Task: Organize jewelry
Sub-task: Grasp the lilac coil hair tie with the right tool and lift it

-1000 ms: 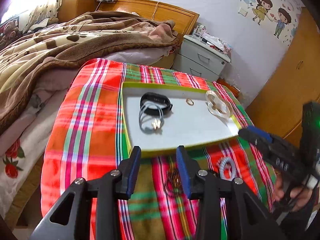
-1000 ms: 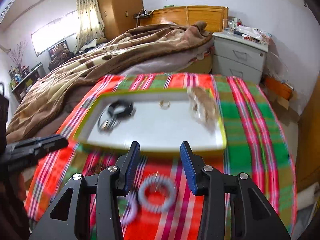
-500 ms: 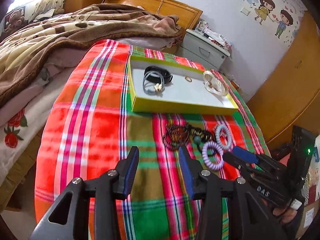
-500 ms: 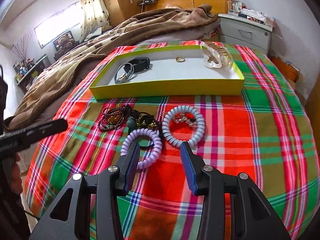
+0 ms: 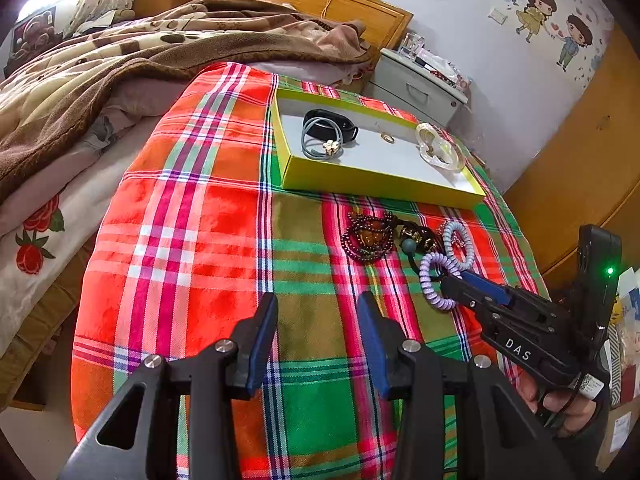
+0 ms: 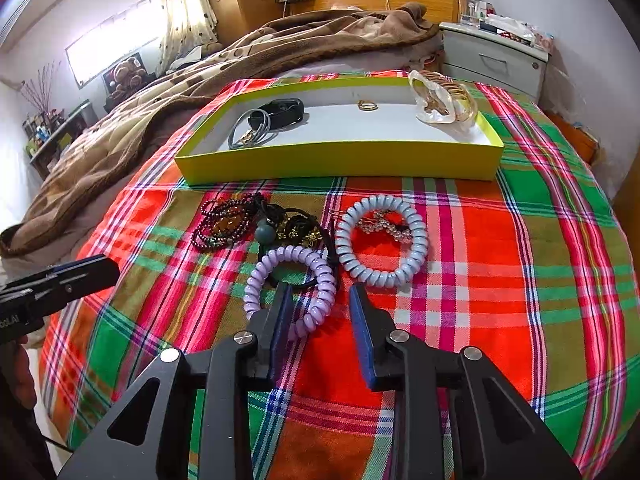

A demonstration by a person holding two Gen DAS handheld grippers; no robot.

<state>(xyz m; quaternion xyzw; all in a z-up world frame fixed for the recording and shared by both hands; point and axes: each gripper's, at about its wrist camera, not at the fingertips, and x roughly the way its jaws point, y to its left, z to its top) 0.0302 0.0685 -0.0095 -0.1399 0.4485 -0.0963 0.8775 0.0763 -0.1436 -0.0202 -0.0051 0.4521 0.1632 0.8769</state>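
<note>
A yellow-green tray (image 6: pixel 340 160) (image 5: pixel 372 182) on the plaid cloth holds a black band (image 6: pixel 280 110), a grey hair tie (image 6: pixel 250 130), a gold ring (image 6: pixel 367 105) and a clear clip (image 6: pixel 442 100). In front of it lie a dark bead bracelet (image 6: pixel 224 224), a black charm tie (image 6: pixel 296 228), a lilac spiral tie (image 6: pixel 292 284) (image 5: pixel 434 280) and a pale blue spiral tie (image 6: pixel 380 240) around a crystal clip (image 6: pixel 384 224). My right gripper (image 6: pixel 320 300) is open, its left finger over the lilac tie's near rim. My left gripper (image 5: pixel 316 312) is open over bare cloth.
The plaid cloth (image 6: pixel 520 260) covers a round table. A bed with a brown blanket (image 5: pixel 100 72) lies behind and left. A grey nightstand (image 6: pixel 496 56) and wooden wardrobe (image 5: pixel 580 140) stand at the right.
Both grippers pulled back from the tray toward the near edge of the table. My right gripper then dropped down to the lilac spiral tie. Both stayed open.
</note>
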